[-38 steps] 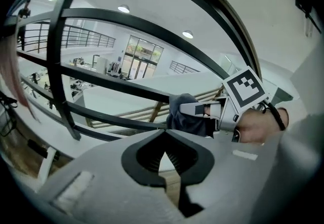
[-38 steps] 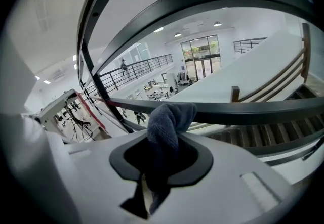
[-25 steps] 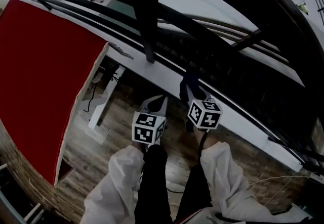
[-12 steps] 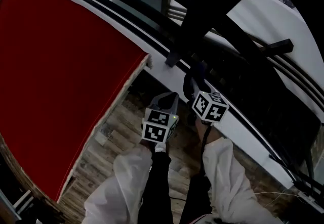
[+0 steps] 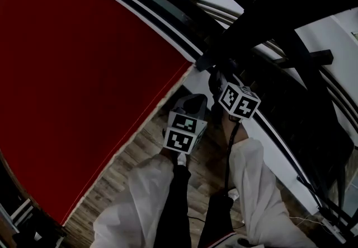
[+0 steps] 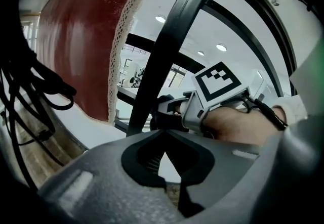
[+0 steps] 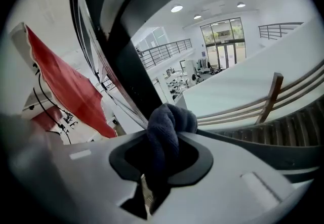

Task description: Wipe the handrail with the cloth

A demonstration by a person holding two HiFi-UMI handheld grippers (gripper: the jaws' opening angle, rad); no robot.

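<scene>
Seen from above, a person in white sleeves stood at a black handrail with a gripper in each hand, one black post running down from the rail to a white ledge. The right gripper was pinching a dark blue cloth. Its jaws were pressed onto the bunched fabric, whose rounded end stuck out past the tips and sat right at the foot of the post; whether cloth and post actually touched could not be told. In the head view that gripper reached up to the post's base, its marker cube just below it. The left gripper was empty, its jaws pressed together with the tips meeting, and it pointed at the post from the near side. In the head view it hung just below and left of the post's base, near the right gripper but apart from it. Through the left gripper view the hand on the right gripper showed just right of the post. A large red sheet with a pale lace edge spread out left of the post, and a wooden floor lay below it under the person's arms. Black cables looped at the far left in the left gripper view.
</scene>
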